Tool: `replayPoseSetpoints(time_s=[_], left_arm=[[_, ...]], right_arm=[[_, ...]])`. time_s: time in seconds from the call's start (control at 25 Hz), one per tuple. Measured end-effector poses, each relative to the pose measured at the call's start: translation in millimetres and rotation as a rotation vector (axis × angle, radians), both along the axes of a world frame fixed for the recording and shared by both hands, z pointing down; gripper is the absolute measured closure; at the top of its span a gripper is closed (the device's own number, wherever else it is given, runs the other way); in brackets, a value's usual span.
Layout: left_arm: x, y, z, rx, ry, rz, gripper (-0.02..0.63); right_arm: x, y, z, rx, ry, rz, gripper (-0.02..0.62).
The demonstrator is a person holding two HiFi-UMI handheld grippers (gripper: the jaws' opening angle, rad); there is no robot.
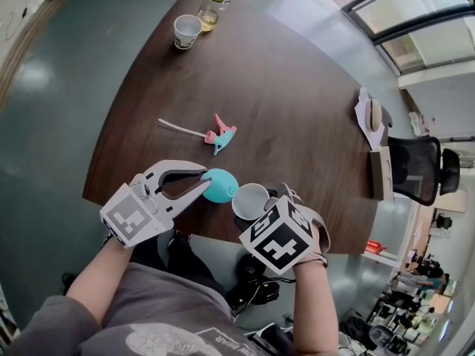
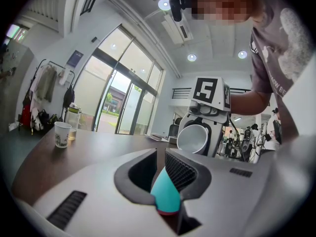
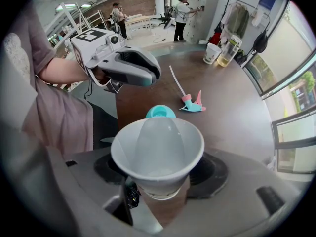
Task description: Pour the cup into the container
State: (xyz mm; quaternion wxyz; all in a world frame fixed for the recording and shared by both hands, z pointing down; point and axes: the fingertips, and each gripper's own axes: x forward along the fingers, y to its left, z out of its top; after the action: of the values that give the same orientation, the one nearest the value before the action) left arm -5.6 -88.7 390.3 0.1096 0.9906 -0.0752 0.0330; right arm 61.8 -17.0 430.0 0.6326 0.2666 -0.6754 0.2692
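Observation:
A small teal container [image 1: 220, 185] sits at the near edge of the dark wooden table [image 1: 297, 102]. My left gripper [image 1: 206, 185] is shut on its rim, and the teal wall [image 2: 165, 196] shows pinched between the jaws. My right gripper [image 1: 264, 203] points down and is shut on a white cup [image 1: 249, 200]. The cup is tipped with its mouth beside the container. In the right gripper view the cup [image 3: 158, 142] fills the space between the jaws, and its inside shows only white wall. The container [image 3: 160, 112] lies just beyond it. From the left gripper view the cup [image 2: 193, 138] hangs under the right gripper's marker cube.
A paper cup [image 1: 186, 30] and a glass jar [image 1: 214, 4] stand at the table's far end. A pink and teal toy with a white stick [image 1: 219, 134] lies mid-table. Some light objects [image 1: 371, 114] rest at the right edge, by a black office chair [image 1: 415, 170].

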Motion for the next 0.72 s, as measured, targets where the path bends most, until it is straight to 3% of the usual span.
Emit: replayPoseSetpoints(time_s=[0.72], left_arm=[[2.5, -3.8, -0.6, -0.007, 0.008, -0.005, 0.549]], right_arm=[[-0.4, -0.8, -1.1, -0.009, -0.006, 0.0, 0.294]])
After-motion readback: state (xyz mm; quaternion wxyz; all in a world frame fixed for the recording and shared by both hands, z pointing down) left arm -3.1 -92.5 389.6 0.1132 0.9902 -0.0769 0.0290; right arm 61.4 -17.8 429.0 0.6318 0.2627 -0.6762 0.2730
